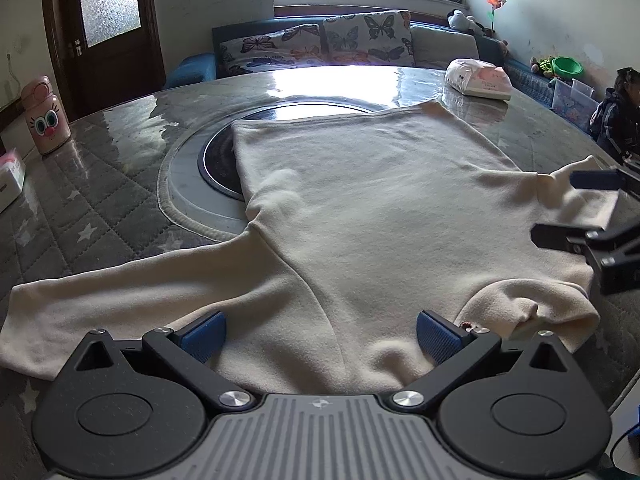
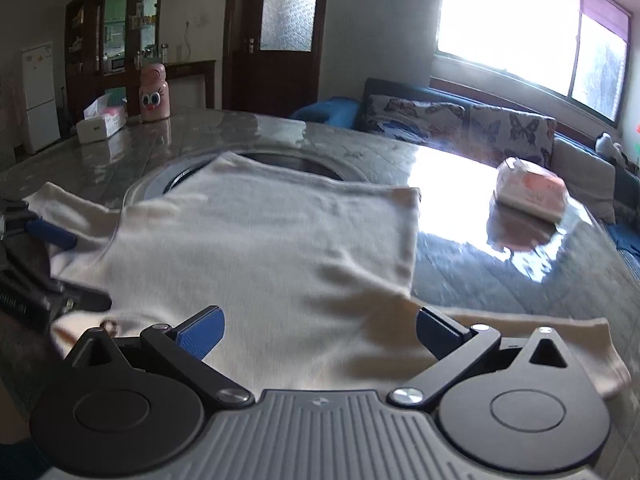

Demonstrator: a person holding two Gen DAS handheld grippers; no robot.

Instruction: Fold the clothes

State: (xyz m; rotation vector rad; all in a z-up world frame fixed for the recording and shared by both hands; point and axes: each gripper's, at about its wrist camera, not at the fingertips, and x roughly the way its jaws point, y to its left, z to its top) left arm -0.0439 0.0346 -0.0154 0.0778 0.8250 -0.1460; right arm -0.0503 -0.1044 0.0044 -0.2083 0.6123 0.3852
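Note:
A cream long-sleeved top (image 1: 360, 208) lies flat on the table, hem at the far side, neck toward me. Its left sleeve (image 1: 120, 296) stretches out to the left. My left gripper (image 1: 320, 338) is open, low over the shoulder area near the neck, jaws wide and empty. The right gripper (image 1: 560, 208) shows at the right edge of the left wrist view, open over the right sleeve. In the right wrist view the top (image 2: 260, 248) fills the middle, the right sleeve (image 2: 560, 340) runs right, and my right gripper (image 2: 320, 338) is open over it. The left gripper (image 2: 48, 236) shows at the left.
The table (image 1: 100, 184) has a grey quilted cover under clear plastic and a round hob (image 1: 216, 168) partly under the top. A pink bottle (image 1: 44, 116), a tissue box (image 2: 100, 124) and a wipes pack (image 1: 478, 78) stand on it. A sofa (image 1: 320, 40) lies behind.

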